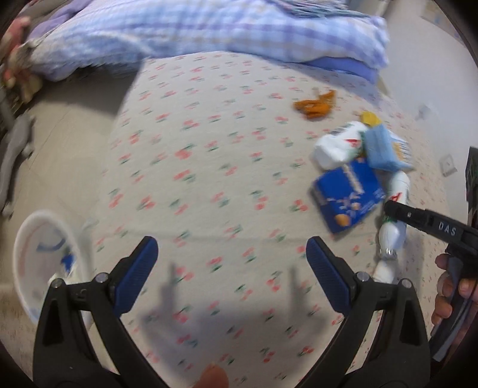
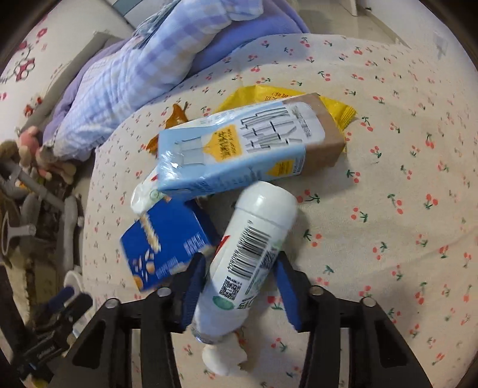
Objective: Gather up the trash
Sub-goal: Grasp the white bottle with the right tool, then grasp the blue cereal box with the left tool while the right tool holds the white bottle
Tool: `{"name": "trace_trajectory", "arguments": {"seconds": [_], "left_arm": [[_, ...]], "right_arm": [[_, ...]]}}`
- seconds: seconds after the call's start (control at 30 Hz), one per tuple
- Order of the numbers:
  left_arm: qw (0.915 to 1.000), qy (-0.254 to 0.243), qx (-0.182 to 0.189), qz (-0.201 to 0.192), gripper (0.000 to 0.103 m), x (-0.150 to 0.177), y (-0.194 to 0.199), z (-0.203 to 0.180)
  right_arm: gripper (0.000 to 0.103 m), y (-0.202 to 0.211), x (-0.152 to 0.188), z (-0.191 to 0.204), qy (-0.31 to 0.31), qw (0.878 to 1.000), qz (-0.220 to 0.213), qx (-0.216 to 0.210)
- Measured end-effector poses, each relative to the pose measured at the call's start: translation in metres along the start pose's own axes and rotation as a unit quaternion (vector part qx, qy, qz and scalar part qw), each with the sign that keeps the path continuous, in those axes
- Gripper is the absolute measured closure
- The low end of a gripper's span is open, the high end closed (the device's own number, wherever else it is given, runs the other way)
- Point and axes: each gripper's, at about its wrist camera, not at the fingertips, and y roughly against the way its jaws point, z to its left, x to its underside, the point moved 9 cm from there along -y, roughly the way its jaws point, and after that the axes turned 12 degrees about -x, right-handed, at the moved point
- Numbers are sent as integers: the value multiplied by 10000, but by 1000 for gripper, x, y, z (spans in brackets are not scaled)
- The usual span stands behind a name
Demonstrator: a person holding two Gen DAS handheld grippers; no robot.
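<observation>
Trash lies on a cherry-print bed sheet (image 1: 209, 155). My right gripper (image 2: 242, 283) has its blue pads on both sides of a white plastic bottle (image 2: 254, 238), closed around its middle. In the left wrist view the bottle (image 1: 394, 229) lies under the right gripper's black finger (image 1: 418, 215). Beside it are a dark blue carton (image 2: 167, 244), a light blue carton (image 2: 239, 149), a yellow wrapper (image 2: 337, 107) and an orange wrapper (image 1: 316, 104). My left gripper (image 1: 233, 259) is open and empty above bare sheet, left of the pile.
A white bin (image 1: 44, 262) with some trash inside stands on the floor at the bed's left. A blue checked quilt (image 1: 209, 27) is heaped at the far end of the bed. Soft toys (image 2: 33, 149) and grey furniture stand on the floor at the left.
</observation>
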Motion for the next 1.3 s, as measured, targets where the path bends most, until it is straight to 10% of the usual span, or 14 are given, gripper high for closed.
{"name": "trace_trajectory", "arguments": {"seconds": [0.7,1.07,1.3], "left_arm": [[9851,-1335,465,-977,4,-49,-15,-104],[9728,-2060,761,-735,5,-16,-16,-137],[9690,-2368,464,-526,24,9,-18,-144]], "right_arm": [[61,62,1,-83,-12,9998,-113,145],[61,71,4,-88,28,9998,-129,139],[61,75,8,-86,64,9998,-140,161]]}}
